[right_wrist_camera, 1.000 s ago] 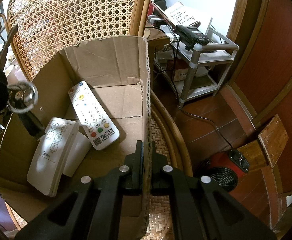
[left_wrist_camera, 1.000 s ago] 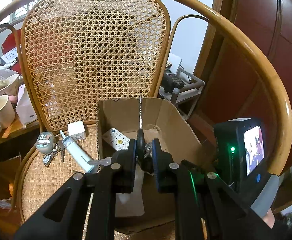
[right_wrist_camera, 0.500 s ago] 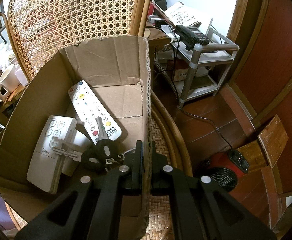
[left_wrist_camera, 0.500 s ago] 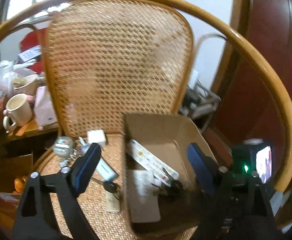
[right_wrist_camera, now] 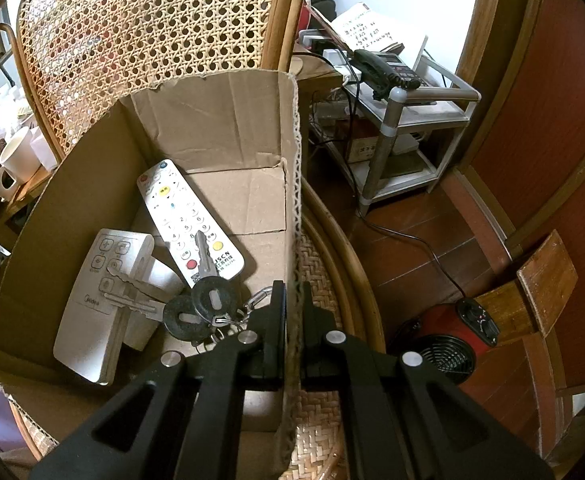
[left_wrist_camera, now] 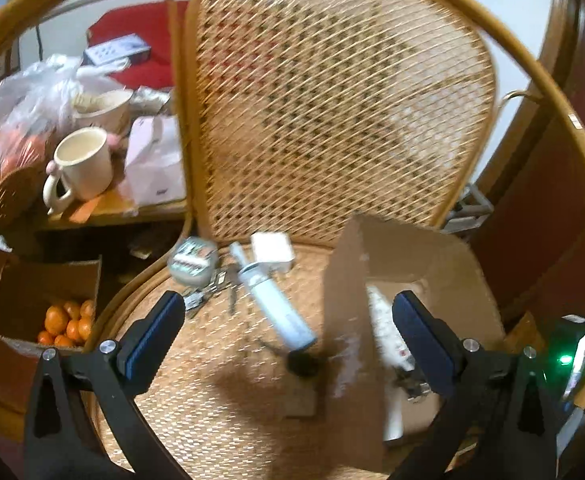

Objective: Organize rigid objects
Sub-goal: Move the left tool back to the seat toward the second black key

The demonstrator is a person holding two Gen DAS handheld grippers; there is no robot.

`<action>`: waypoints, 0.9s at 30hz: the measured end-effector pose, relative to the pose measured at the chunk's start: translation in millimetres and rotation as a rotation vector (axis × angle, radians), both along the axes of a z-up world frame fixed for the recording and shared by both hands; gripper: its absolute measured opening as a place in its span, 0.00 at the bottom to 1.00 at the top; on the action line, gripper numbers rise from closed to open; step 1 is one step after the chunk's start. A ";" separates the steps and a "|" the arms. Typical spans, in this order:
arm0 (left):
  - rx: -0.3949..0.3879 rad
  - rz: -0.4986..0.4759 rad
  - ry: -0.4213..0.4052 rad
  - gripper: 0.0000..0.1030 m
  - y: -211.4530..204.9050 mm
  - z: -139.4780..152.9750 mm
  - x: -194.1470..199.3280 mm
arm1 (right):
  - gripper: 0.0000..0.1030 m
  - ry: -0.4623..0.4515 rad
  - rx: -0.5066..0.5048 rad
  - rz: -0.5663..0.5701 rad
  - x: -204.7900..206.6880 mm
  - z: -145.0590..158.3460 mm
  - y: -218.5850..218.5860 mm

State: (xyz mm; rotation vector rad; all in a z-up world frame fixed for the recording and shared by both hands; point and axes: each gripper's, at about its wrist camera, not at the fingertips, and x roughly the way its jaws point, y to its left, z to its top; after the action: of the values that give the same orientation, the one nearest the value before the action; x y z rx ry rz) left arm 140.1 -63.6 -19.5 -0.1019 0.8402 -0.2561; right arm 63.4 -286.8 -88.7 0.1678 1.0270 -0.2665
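Your left gripper (left_wrist_camera: 284, 320) hangs wide and empty, the tube (left_wrist_camera: 272, 300) dead ahead between its fingers, long axis near-right to far-left, while your right gripper (right_wrist_camera: 292, 304) pinches the box (right_wrist_camera: 292, 184) wall.

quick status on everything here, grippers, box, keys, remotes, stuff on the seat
left gripper: open, empty, above the seat
right gripper: shut on the box wall
cardboard box: open-topped, upright on the seat
keys: inside the box, lying across both remotes
TV remote: in the box, face up
Midea remote: in the box, face up
pale blue tube: lying on the seat
white adapter: on the seat
mug: upright
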 end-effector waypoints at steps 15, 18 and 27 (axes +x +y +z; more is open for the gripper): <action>0.006 0.026 0.276 1.00 38.3 -64.8 44.4 | 0.05 0.001 0.000 0.003 0.3 -0.6 1.9; 0.018 0.005 0.303 1.00 35.4 -74.6 48.2 | 0.05 0.001 0.000 0.002 0.3 -0.6 2.0; -0.041 -0.035 0.426 1.00 26.5 -102.1 59.9 | 0.05 0.000 0.000 0.003 0.7 -0.6 2.4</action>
State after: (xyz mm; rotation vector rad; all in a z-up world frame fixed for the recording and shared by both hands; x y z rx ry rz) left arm 199.9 -37.1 -121.6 -0.1843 1.2606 -0.2895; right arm 64.1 -284.4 -89.3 0.1662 1.0276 -0.2638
